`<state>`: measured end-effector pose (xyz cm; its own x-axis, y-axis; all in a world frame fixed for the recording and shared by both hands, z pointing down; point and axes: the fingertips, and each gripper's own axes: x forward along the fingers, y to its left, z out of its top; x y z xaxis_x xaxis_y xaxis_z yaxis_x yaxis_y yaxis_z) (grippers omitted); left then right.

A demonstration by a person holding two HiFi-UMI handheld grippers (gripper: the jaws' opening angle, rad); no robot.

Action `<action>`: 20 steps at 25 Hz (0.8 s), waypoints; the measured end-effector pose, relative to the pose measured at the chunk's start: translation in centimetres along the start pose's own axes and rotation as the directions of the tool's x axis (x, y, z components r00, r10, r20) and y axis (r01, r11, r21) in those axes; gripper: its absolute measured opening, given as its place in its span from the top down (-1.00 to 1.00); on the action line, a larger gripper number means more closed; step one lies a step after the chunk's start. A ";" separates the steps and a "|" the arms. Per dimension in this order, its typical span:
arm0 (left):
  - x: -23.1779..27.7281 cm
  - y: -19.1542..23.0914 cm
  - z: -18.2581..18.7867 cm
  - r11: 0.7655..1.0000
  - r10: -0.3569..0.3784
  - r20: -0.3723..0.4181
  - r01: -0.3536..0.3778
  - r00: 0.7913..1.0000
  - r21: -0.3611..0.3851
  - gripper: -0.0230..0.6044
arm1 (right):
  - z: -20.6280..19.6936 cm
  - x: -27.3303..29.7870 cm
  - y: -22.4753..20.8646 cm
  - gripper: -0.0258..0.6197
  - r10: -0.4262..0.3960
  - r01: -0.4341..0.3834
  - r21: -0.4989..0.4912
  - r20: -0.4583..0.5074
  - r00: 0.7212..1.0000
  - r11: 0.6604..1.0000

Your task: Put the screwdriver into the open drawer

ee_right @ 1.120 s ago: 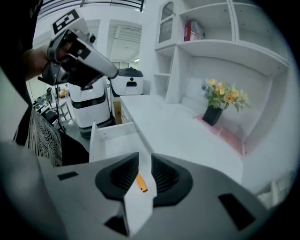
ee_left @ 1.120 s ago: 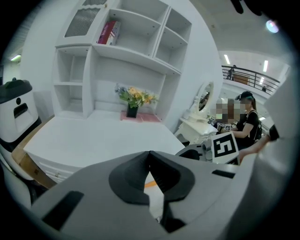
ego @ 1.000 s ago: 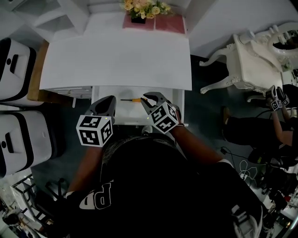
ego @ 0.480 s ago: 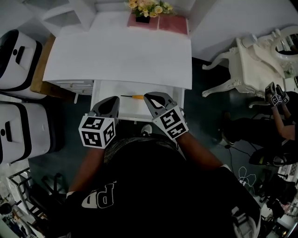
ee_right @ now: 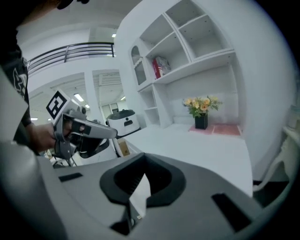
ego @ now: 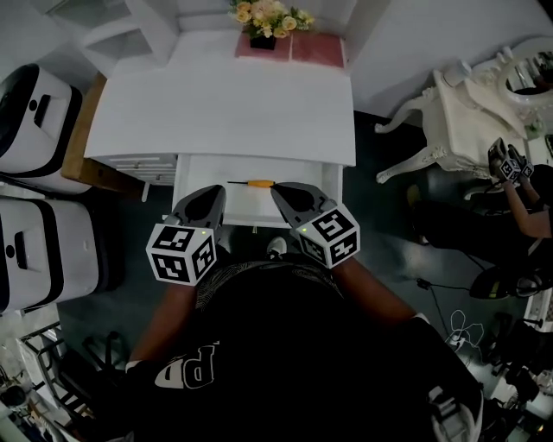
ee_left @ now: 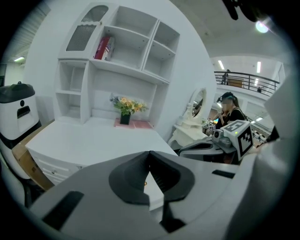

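The screwdriver (ego: 251,183), black shaft and orange handle, lies across the back of the open white drawer (ego: 302,171) under the desk top. My right gripper (ego: 281,190) hangs over the drawer's front right, just right of the handle and apart from it, shut with nothing in it. My left gripper (ego: 212,195) hovers over the drawer's front left, also shut and empty. In the left gripper view the jaws (ee_left: 150,155) meet at the tip. In the right gripper view the jaws (ee_right: 144,158) are likewise pressed together, and the left gripper (ee_right: 79,133) shows at the left.
The white desk top (ego: 225,112) carries a flower pot (ego: 263,17) on a pink mat at the back, below a shelf unit (ee_left: 122,61). Two white bins (ego: 34,104) stand at the left, an ornate white chair (ego: 467,112) at the right. Another person (ego: 527,216) sits far right.
The right gripper has drawn back from the screwdriver's handle and risen, its jaws now together. The left gripper has also pulled back a little. The screwdriver stays in the drawer.
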<state>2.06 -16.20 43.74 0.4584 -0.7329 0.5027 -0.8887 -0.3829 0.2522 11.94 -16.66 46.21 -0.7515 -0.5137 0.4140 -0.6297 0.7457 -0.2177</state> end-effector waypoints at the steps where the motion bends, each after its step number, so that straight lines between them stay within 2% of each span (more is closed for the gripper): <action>1: -0.1 0.0 0.1 1.000 -0.011 0.004 0.011 1.000 0.005 0.89 | 0.3 -0.2 0.2 0.89 0.006 -0.007 0.032 0.016 1.000 0.999; 6: -0.8 -0.5 0.6 0.997 -0.070 0.007 0.070 0.997 0.043 0.89 | 1.5 -1.4 1.5 0.89 -0.002 -0.013 0.135 0.111 0.994 0.991; 10: -2.7 0.1 0.3 0.992 -0.111 0.003 0.111 0.994 0.061 0.89 | 1.4 -1.7 3.1 0.89 -0.028 -0.015 0.256 0.163 0.986 0.966; 20: -9.0 2.1 -2.6 0.974 -0.211 -0.002 0.211 0.977 0.083 0.89 | -0.1 -1.0 11.2 0.90 -0.121 0.077 0.256 0.161 0.980 0.964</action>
<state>-3.95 -8.98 41.91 0.6360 -0.6344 0.4394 -0.7683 -0.5741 0.2830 5.67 -7.69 43.44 -0.6914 -0.6619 0.2897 -0.7152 0.5703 -0.4039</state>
